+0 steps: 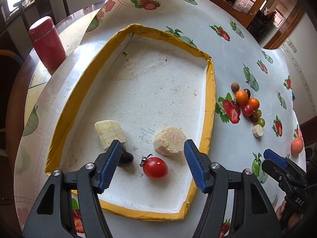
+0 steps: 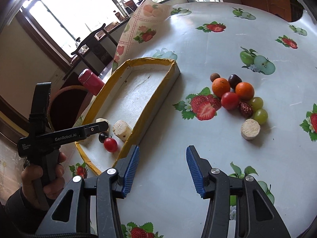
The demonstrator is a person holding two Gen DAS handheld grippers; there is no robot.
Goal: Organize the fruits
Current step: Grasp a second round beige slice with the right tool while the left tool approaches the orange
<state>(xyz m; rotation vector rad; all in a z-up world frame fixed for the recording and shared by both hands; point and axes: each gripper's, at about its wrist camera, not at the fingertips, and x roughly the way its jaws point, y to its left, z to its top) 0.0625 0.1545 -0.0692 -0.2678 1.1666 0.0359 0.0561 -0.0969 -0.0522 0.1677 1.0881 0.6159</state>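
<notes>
While a cherry tomato (image 1: pixel 155 167) lies on the floor of the yellow-rimmed tray (image 1: pixel 210 107), it sits between and just ahead of the spread fingers of the left gripper (image 1: pixel 151 165), untouched, with a dark grape (image 1: pixel 124 158) beside the left finger and two pale banana chunks (image 1: pixel 169 140) beyond. Outside the tray, the remaining fruit pile (image 2: pixel 236 97) rests on the tablecloth (image 2: pixel 198 45), well ahead of the right gripper (image 2: pixel 162 171), whose fingers stand apart holding nothing.

cherry tomatoes: two, one in the tray (image 1: pixel 155 167), one in the pile (image 2: pixel 230 100)
oranges: two (image 2: pixel 221 87) (image 2: pixel 244 90)
green grapes: two (image 2: pixel 256 102) (image 2: pixel 261 116)
dark grapes: two (image 2: pixel 234 80) (image 1: pixel 125 158)
banana pieces: three (image 1: pixel 109 133) (image 1: pixel 170 140) (image 2: pixel 250 129)
trays: one (image 1: pixel 210 91)
</notes>
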